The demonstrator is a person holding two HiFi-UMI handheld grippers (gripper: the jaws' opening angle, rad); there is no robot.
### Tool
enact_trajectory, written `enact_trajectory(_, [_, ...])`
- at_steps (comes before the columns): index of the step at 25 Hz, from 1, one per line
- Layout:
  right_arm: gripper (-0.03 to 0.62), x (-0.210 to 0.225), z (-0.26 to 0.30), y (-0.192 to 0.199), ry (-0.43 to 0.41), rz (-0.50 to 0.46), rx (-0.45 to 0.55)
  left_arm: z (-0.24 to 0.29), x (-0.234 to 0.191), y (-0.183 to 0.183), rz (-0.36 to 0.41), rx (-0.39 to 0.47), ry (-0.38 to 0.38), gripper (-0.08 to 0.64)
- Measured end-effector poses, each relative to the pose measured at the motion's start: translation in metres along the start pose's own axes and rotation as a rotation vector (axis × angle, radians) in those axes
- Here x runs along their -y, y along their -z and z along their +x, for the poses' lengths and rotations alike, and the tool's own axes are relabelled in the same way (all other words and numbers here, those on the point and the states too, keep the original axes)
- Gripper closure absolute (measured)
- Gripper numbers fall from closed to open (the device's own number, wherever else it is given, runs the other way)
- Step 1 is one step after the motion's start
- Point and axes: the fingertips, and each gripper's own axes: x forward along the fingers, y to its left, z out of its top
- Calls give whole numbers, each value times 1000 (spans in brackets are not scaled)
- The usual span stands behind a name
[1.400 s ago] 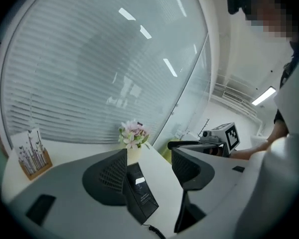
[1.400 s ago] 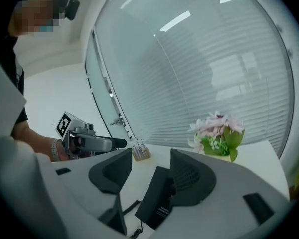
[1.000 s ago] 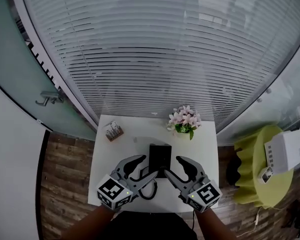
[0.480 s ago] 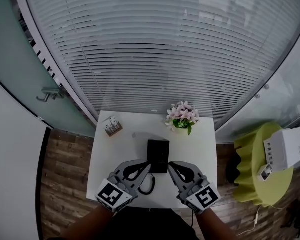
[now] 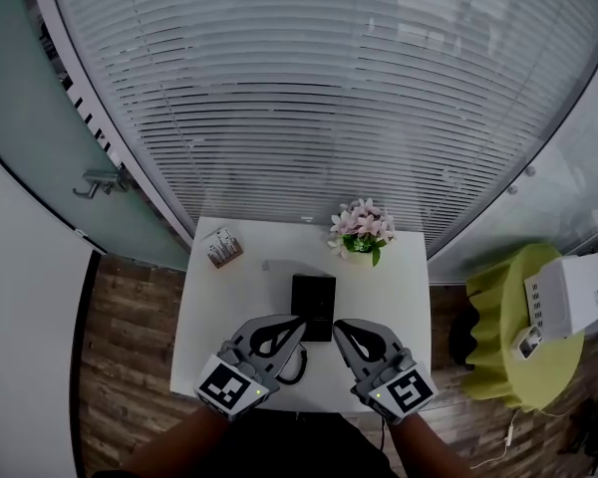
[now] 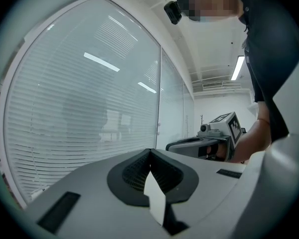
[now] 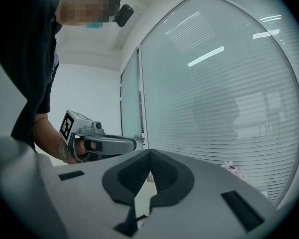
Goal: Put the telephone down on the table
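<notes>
The black telephone (image 5: 313,305) lies flat on the white table (image 5: 229,297), and its coiled cord (image 5: 297,368) trails toward the near edge. My left gripper (image 5: 301,322) hovers by the phone's near left corner, jaws shut and empty. By the near right corner is my right gripper (image 5: 336,325), also shut with nothing between its fingers. In the left gripper view the left gripper (image 6: 149,151) has its jaws pressed together, and the right gripper (image 6: 209,144) shows beyond. The right gripper view has the right gripper (image 7: 149,153) shut too, with the left gripper (image 7: 97,142) at the left.
A pot of pink flowers (image 5: 362,235) stands at the table's far right and a small brown holder (image 5: 222,249) at the far left. A window wall with blinds (image 5: 309,98) rises behind. To the right, a yellow-green stool (image 5: 508,366) carries a white device (image 5: 568,302).
Both grippers stood open around the phone's near end a second ago. Both have since shut empty and drawn back slightly toward me. The phone has stayed on the table.
</notes>
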Motion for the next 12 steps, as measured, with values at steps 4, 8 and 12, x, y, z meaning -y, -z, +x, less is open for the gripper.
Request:
enact_trajectory(4, [571,1,-3,1,11,0,-5,1,1,0,1,5,-2,551])
enact_trajectory(8, [569,3,-5,0,19,1,2,3,2,0,6,3,4,551])
enact_trajectory(12, [569,4,-7,0,28,7,-3,4,4,1,-4,1,9,551])
